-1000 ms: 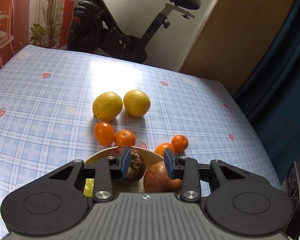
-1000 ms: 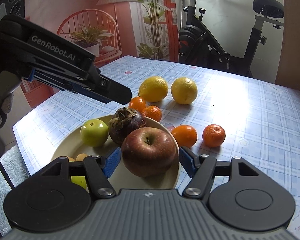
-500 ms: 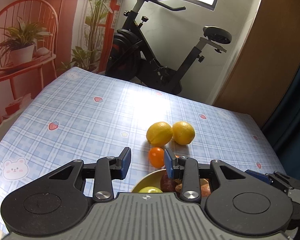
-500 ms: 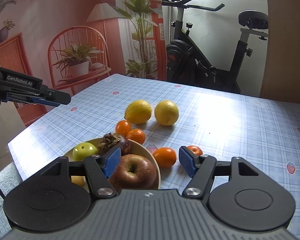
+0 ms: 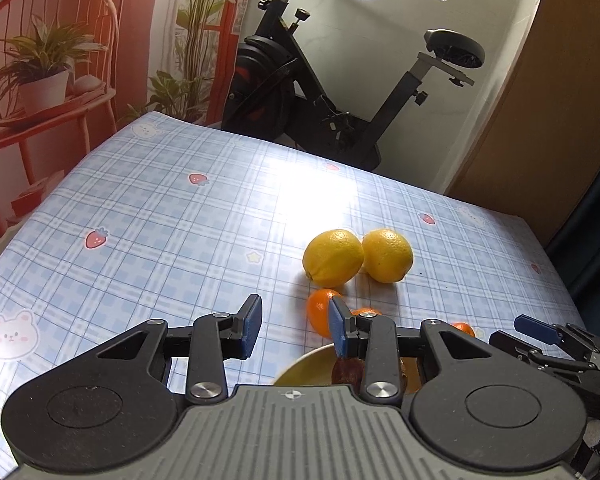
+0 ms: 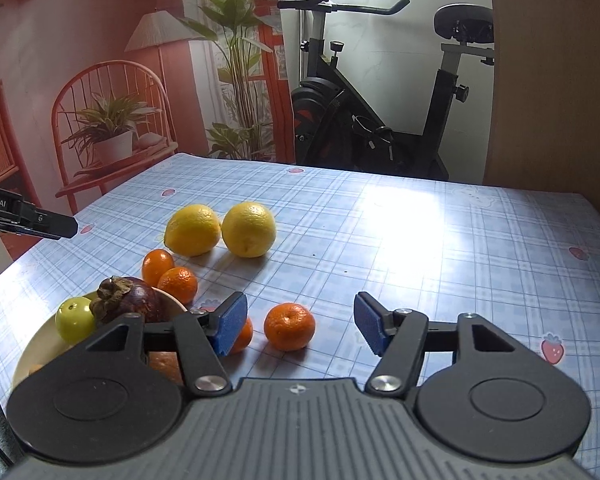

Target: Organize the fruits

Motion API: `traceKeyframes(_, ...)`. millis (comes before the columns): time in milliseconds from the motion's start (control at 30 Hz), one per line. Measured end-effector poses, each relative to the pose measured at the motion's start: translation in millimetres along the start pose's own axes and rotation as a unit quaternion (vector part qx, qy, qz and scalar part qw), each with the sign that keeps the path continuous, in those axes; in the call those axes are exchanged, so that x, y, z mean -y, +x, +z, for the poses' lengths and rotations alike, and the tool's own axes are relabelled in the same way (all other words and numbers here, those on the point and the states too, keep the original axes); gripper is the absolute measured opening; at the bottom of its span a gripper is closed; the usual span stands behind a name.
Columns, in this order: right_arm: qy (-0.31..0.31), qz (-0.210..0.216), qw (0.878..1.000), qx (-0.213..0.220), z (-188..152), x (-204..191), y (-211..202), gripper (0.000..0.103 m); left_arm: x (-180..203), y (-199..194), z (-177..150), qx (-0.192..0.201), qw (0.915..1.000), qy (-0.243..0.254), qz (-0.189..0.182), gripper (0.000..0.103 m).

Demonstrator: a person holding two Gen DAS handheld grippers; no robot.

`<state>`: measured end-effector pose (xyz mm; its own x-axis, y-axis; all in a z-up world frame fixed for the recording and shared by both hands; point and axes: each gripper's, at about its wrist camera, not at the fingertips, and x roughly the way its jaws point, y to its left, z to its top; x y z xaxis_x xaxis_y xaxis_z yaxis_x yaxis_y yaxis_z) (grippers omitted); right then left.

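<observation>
On the checked tablecloth (image 6: 420,240), lemons (image 6: 193,230) and tangerines (image 6: 289,326) lie outside the part-filled plate (image 6: 40,348); both grippers, left (image 5: 294,330) and right (image 6: 300,322), gape empty.

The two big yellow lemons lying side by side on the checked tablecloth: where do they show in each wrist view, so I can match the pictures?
Left wrist view: two yellow lemons right of centre, just beyond the open left gripper.
Right wrist view: the lemons left of centre, beyond the pale round plate and the small orange tangerines.
Shared landmark: the black exercise bike behind the table's far edge.
</observation>
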<state>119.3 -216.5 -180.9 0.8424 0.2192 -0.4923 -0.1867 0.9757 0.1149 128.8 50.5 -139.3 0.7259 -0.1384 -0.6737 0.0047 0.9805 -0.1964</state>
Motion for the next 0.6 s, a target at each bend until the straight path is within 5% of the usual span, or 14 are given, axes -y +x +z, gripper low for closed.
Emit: traceKeyframes(600,-0.002,0.038,0.999,-0.007,-9.7,11.8,39.4,0.051,27.2,26.8,5.9,-0.021,0.9988,0.044,0.002,0.036)
